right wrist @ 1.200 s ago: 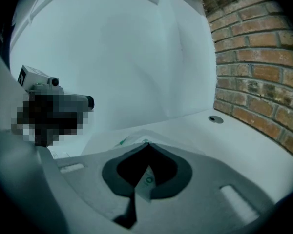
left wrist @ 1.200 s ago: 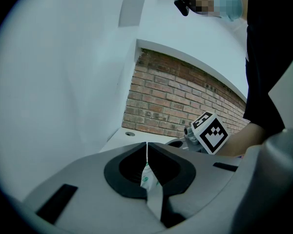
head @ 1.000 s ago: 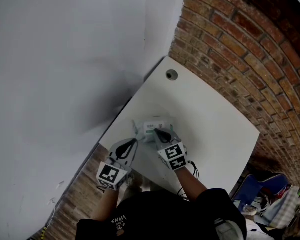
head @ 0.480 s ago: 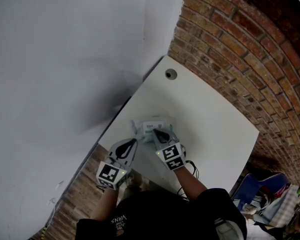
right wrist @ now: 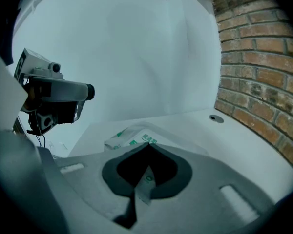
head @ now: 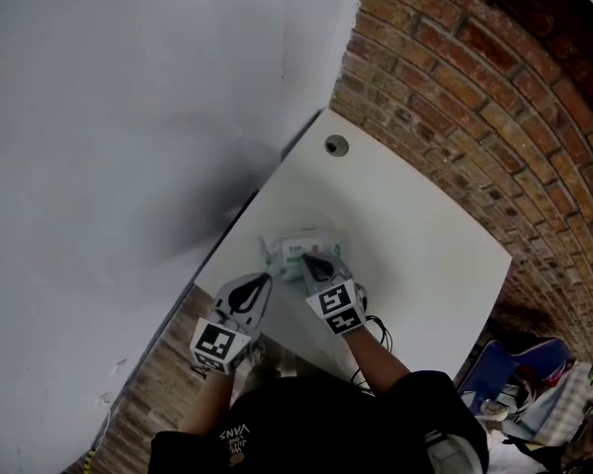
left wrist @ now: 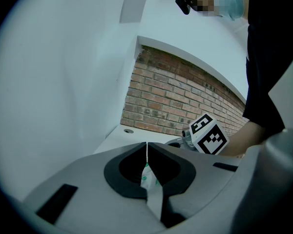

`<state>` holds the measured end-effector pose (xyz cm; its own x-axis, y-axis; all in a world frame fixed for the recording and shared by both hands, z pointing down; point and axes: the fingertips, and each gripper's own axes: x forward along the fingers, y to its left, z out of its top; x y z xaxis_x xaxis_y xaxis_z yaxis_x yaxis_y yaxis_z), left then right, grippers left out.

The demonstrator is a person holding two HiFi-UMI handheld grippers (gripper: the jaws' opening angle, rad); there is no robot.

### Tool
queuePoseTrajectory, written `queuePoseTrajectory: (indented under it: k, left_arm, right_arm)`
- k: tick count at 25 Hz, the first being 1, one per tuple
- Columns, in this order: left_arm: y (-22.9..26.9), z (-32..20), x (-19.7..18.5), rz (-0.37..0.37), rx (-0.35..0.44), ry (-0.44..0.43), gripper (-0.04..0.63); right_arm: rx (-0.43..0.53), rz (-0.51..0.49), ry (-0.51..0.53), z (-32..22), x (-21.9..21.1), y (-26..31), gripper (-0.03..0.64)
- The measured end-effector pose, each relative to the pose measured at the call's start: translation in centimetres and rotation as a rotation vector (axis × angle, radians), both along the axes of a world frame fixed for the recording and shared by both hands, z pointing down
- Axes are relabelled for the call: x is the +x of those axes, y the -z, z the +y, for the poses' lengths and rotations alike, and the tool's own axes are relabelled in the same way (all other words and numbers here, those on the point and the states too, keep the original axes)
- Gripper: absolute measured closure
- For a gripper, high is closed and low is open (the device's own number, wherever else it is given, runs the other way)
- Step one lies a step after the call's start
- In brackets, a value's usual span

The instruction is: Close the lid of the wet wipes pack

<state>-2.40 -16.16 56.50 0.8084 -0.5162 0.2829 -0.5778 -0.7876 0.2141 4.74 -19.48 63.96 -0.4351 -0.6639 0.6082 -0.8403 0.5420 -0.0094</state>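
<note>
The wet wipes pack (head: 303,247), white with green print, lies on the white table (head: 415,235) near its front left edge. My left gripper (head: 268,278) is at the pack's near left end, its jaws shut on a thin strip of the pack's film (left wrist: 150,180). My right gripper (head: 310,261) reaches over the pack from the near side. Its jaws are shut on a thin flap with green print (right wrist: 145,179). The pack (right wrist: 132,136) shows just beyond the right gripper (right wrist: 147,147). Whether that flap is the lid I cannot tell.
A round cable hole (head: 336,145) sits at the table's far corner. A brick wall (head: 474,77) runs along the right, a white wall (head: 128,117) along the left. Wooden floor (head: 148,383) lies below the table's left edge. Blue items (head: 504,373) stand on the floor at right.
My right gripper has shifted slightly to the left over the pack. The left gripper and the pack have stayed where they were.
</note>
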Motion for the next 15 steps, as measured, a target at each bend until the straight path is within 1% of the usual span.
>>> queuePoseTrajectory:
  k: [7,15]
  left_arm:
    - [0.32,-0.15,-0.17,0.001,0.004,-0.001,0.584]
    - [0.99,0.00,-0.04,0.006,0.019,-0.011,0.584]
  right_arm:
    - [-0.008,-0.011,-0.010,-0.02,0.04,0.04,0.618]
    - [-0.027,-0.060,-0.035,-0.03,0.17,0.29,0.618]
